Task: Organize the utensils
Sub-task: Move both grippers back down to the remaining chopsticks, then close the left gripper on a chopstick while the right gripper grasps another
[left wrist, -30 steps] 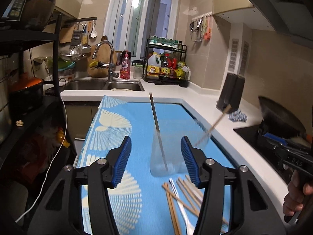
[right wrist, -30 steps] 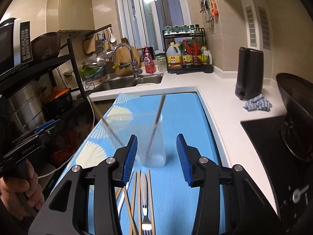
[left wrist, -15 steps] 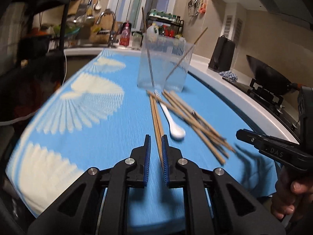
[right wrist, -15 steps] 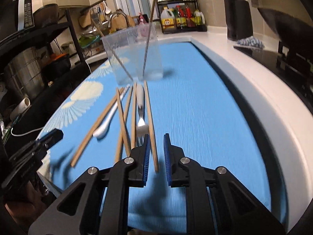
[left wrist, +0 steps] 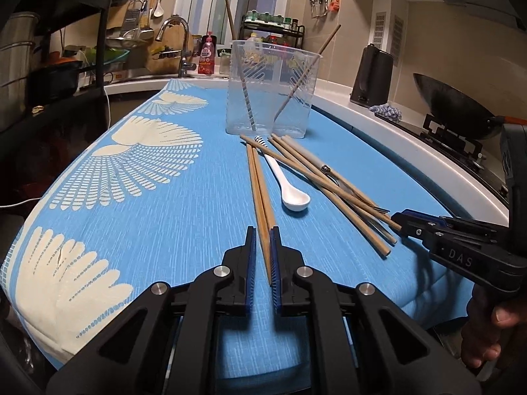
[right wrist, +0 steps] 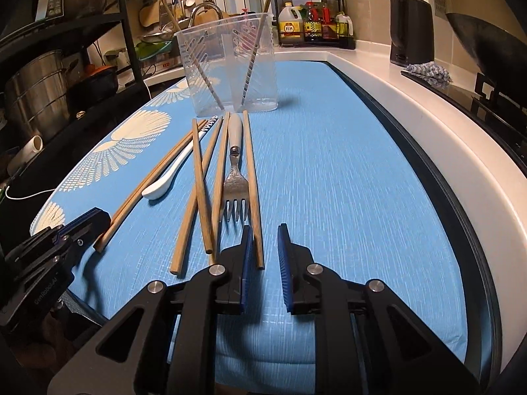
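The left tongs (left wrist: 262, 245) are nearly closed around the near ends of a chopstick pair (left wrist: 258, 181) lying on the blue mat in front of the clear cup (left wrist: 271, 90). Confirm both sticks are gripped before lifting. The right tongs (right wrist: 265, 250) are slightly parted, with one chopstick (right wrist: 253, 184) between the pads, right of the fork (right wrist: 235, 177). Close squarely, then tilt tips-down into the cup.

Left gripper (left wrist: 262, 260) low, jaws nearly closed, right gripper (right wrist: 266, 256) low, slightly parted

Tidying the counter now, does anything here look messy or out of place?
Yes: loose chopsticks, a fork and a white spoon lie criss-crossed on the blue mat; only two chopsticks stand in the clear cup.
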Tool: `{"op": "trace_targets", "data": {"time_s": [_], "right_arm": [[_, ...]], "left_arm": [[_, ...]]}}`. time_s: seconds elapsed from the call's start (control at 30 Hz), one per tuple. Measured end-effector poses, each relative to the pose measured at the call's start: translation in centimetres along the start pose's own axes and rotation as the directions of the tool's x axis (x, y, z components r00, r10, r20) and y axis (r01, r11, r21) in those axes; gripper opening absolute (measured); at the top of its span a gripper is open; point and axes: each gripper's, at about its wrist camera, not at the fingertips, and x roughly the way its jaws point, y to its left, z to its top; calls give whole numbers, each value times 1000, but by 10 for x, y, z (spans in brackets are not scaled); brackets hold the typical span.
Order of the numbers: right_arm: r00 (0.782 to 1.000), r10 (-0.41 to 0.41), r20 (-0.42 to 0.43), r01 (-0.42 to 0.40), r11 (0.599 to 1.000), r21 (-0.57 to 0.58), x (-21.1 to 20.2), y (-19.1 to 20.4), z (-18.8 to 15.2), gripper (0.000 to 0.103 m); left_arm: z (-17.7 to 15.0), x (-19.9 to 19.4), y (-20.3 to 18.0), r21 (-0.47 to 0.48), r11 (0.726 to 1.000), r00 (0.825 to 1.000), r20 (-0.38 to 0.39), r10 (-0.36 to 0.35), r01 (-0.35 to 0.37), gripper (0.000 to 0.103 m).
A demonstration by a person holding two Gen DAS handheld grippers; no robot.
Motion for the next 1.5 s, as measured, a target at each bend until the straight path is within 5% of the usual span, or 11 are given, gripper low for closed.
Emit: {"op": "trace_targets", "data": {"time_s": [0.33,0.73,1.5], "right_arm": [[1000,-14,19,15,999,-35,-1,9,-4,5],[991,-105,78,103,994,29,-16,-2,-13,5],[991,-119,59,115,991,68,-9,-15,-12,8]], "left_arm": [[-5,7,-13,70,997,999,-13,36,-35,9],[-7,-12,5,44,991,991,36,128,-129,6],[-12,-5,9,22,995,994,42,99,-100,7]]}}
